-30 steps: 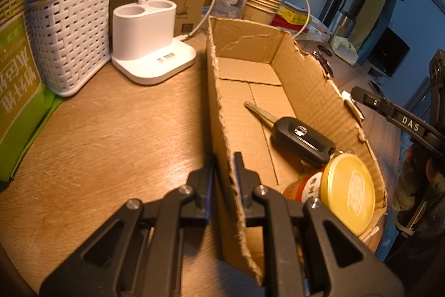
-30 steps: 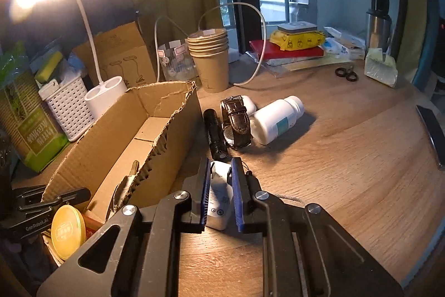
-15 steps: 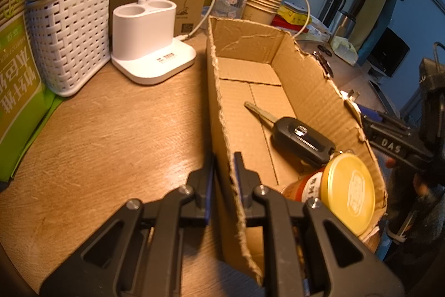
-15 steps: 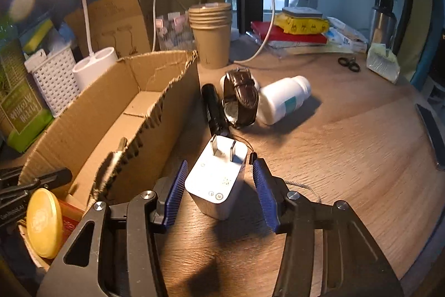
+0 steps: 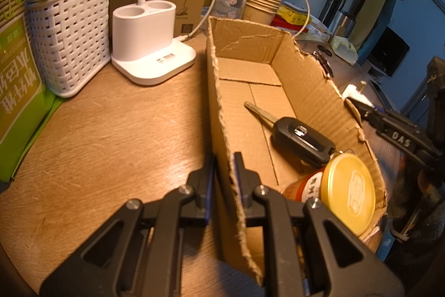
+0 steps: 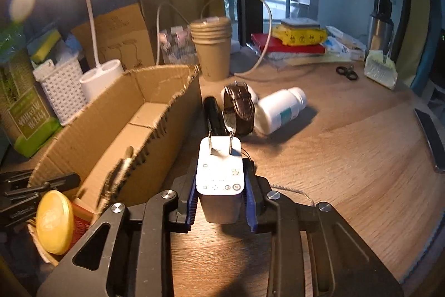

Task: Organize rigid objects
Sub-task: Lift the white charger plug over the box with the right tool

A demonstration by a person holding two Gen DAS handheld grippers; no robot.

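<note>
Beside the cardboard box, right gripper clamps the charger, prongs forward.

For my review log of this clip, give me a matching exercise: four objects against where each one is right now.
Things:
1. charger
2. car key
3. box wall
4. pill bottle

Places:
A. lying on the table outside the box
B. on the box floor
C. between the right gripper's fingers
D. between the left gripper's fingers

Pairs: 1-C, 2-B, 3-D, 4-A
</note>
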